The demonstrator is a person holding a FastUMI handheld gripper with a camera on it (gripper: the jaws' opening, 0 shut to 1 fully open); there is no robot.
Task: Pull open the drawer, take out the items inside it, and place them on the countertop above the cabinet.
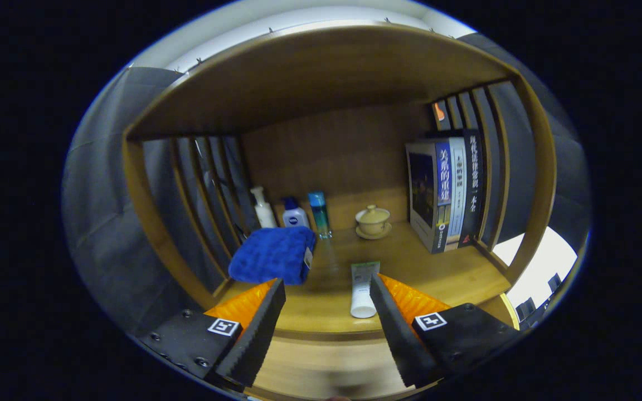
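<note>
The gripper has its fingers spread apart and holds nothing. Between them, beside the right finger, a smooth white tube lies flat on the wooden countertop. A soft, bumpy blue towel sits folded beyond the left finger.

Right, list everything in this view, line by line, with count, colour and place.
Countertop: one, wooden, under a wooden shelf roof, slatted sides.
Towel: one, blue, folded, just ahead of the left finger.
Tube: one, white with green end, lying beside the right finger's tip.
Pump bottle: one, white, at the back left.
Small bottle: one, white with blue cap, behind the towel.
Slim bottle: one, teal-blue, at the back.
Lidded cup: one, beige, on a saucer, back centre.
Books: a few, upright, right side.
Gripper: one, fingers apart, holding nothing.
</note>
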